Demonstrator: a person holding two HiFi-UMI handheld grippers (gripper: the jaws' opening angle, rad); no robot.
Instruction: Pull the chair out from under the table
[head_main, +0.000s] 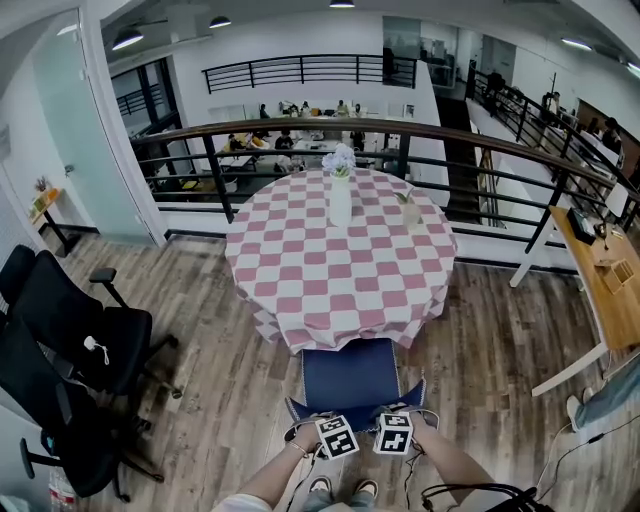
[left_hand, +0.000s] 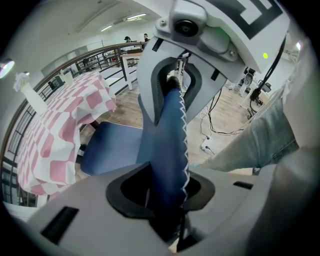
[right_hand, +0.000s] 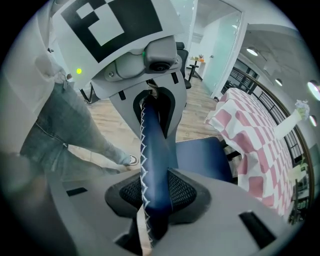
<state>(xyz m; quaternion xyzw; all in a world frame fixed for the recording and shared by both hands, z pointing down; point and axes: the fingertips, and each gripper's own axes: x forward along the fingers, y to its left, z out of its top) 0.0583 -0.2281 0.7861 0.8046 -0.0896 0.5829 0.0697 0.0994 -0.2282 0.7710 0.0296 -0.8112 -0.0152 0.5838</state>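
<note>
Left hand-held gripper (left_hand: 167, 194) first: its jaws are clamped on the top edge of the backrest (left_hand: 170, 135), blue fabric with white zigzag stitching pinched between the dark pads. Right hand-held gripper (right_hand: 155, 200), same story. Its pads are pressed on that same edge a little further along, and each gripper shows in the other's view, so they sit close side by side. From the head view the marker cubes cover both sets of jaws; only the gripper bodies and the person's forearms show there, low in the frame.

Out to the chair (head_main: 350, 372). The blue seat lies mostly in the open, its far edge meeting the hanging hem of the checked cloth, and whether it reaches under I cannot tell. Its legs are hidden beneath the seat. The backrest shows only as a thin line from above.

The round bench (head_main: 340, 275) stands straight ahead under pink-and-white cloth that drapes low and hides its base. A white vase (head_main: 341, 200) with pale flowers stands near the far side, with a glass (head_main: 410, 212) to its right.

Room to move: bare wooden floor (head_main: 230, 360) on both sides of the chair. Black office chairs (head_main: 70, 340) crowd the left edge, well apart from it. A wooden desk (head_main: 600, 280) is cut off at the right. A curved black railing (head_main: 400, 128) closes the space behind the bench.
</note>
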